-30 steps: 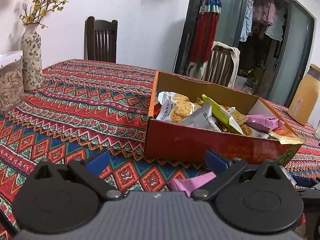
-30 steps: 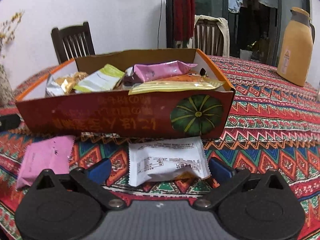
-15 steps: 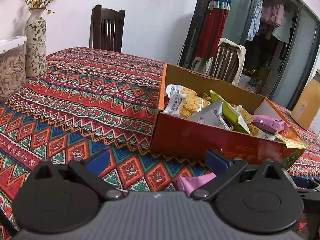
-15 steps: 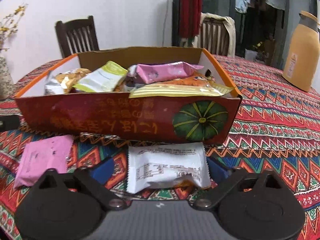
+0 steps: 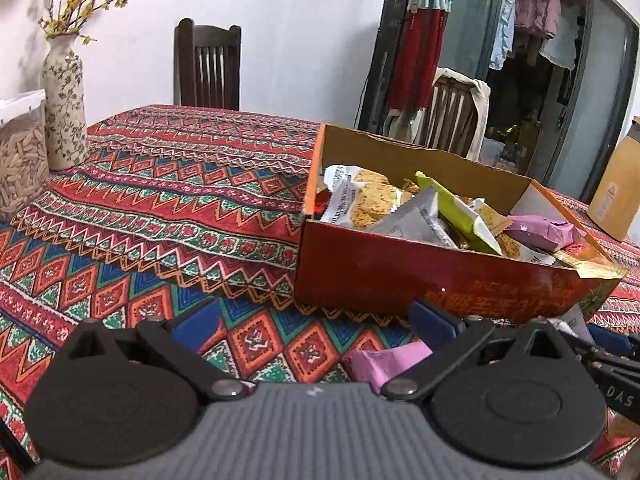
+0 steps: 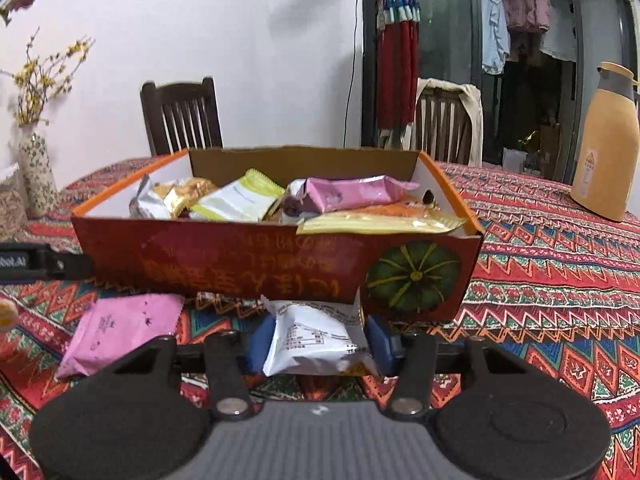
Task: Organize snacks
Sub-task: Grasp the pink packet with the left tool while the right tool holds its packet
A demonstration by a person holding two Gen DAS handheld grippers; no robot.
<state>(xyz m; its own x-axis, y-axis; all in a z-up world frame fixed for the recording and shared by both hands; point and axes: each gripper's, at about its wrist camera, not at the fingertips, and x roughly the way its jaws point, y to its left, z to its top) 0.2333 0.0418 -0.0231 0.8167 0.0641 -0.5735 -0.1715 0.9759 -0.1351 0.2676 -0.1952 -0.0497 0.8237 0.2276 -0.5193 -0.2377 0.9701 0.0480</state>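
A red cardboard box point(image 6: 224, 264) with a pumpkin picture holds several snack packets; it also shows in the left wrist view point(image 5: 400, 272). My right gripper point(image 6: 318, 342) is shut on a white snack packet point(image 6: 316, 340) and holds it just in front of the box. A pink packet point(image 6: 116, 328) lies flat on the cloth to the left of it. My left gripper point(image 5: 316, 326) is open and empty, low over the cloth. The pink packet point(image 5: 384, 364) lies by its right finger.
The table has a patterned red cloth point(image 5: 160, 208). A flowered vase point(image 5: 64, 100) and a jar of seeds point(image 5: 20, 156) stand at the left. A tan jug point(image 6: 604, 144) stands at the right. Wooden chairs point(image 6: 182, 114) stand behind the table.
My right gripper has closed on the white packet and lifted it off the cloth. The left gripper has shifted a little and stays open.
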